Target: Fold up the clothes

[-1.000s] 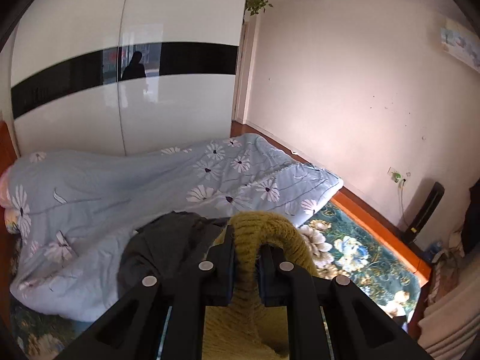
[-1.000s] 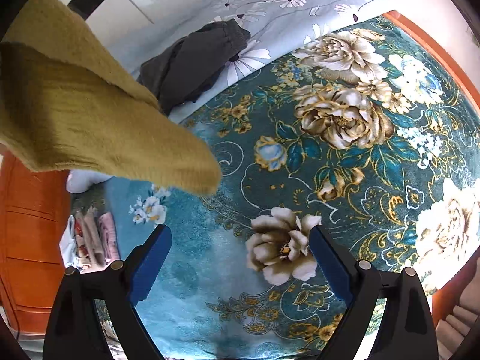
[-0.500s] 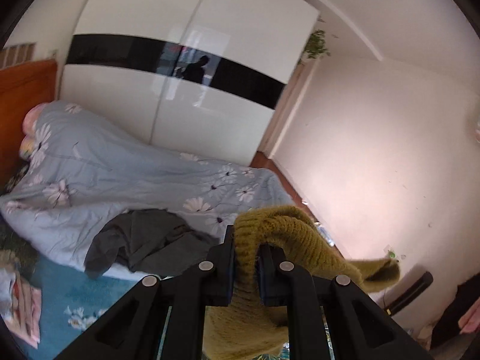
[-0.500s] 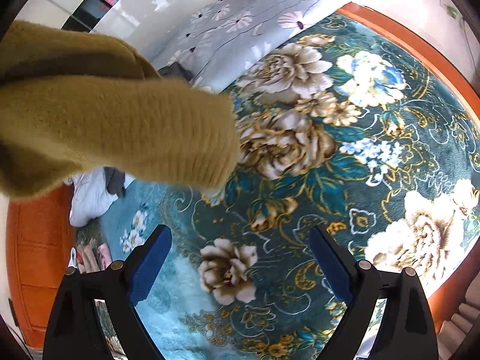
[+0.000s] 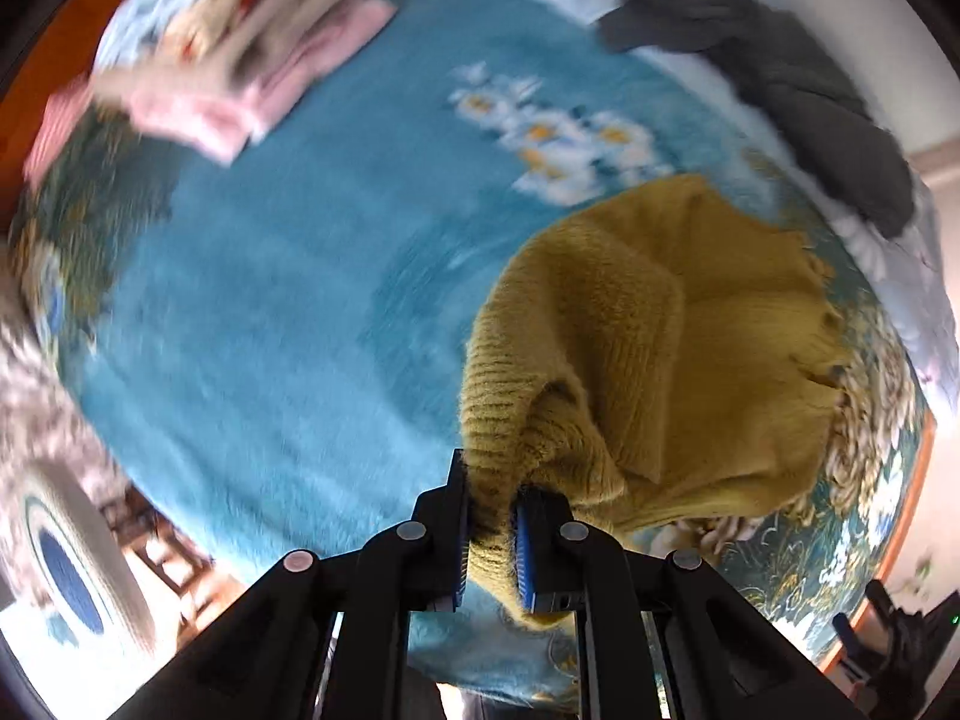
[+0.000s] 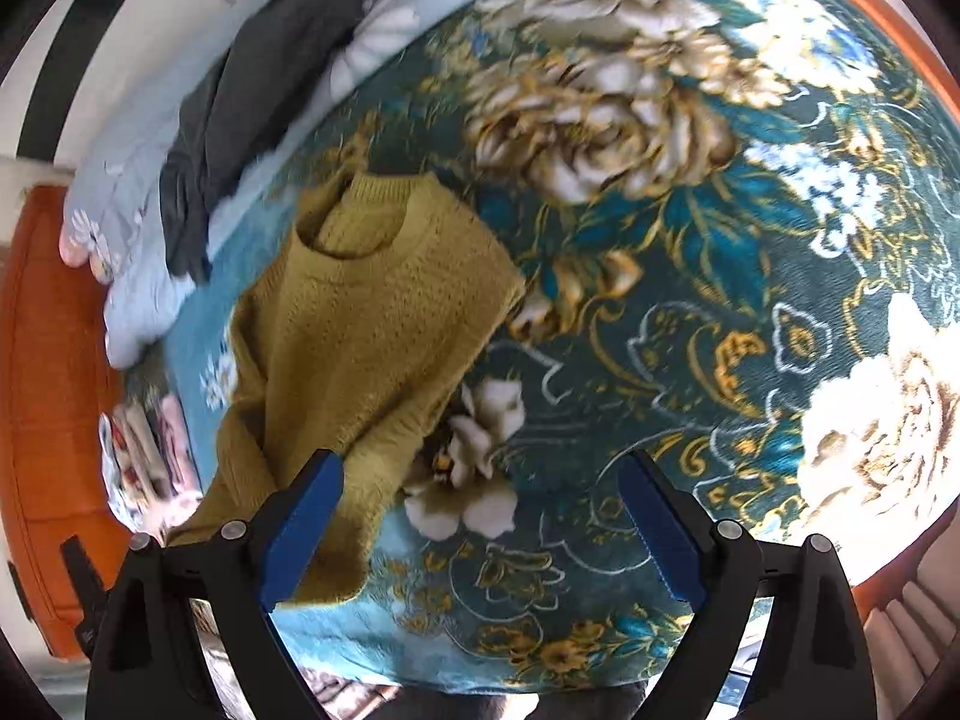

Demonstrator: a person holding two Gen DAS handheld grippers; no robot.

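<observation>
So the mustard knit sweater (image 6: 366,324) is mostly down on the bed now, neck hole pointing toward the far side, body spread over the teal floral blanket (image 6: 690,276) but bunched along one edge. The left gripper (image 5: 491,534) is clamped tight on a ribbed bit of it, looks like a cuff or hem, hard to say which, and that part is lifted off the bed. The right gripper (image 6: 480,516) is wide apart with nothing in it, hovering just beside the sweater's lower edge. Looks to me like the laying-out step, before any real fold. Next I'd guess the right one needs to grab the opposite corner so both can pull it flat. Off to the side there's a dark grey garment (image 6: 252,102) on the pale quilt (image 6: 138,294), and a folded stack (image 5: 240,60) near the headboard end.
</observation>
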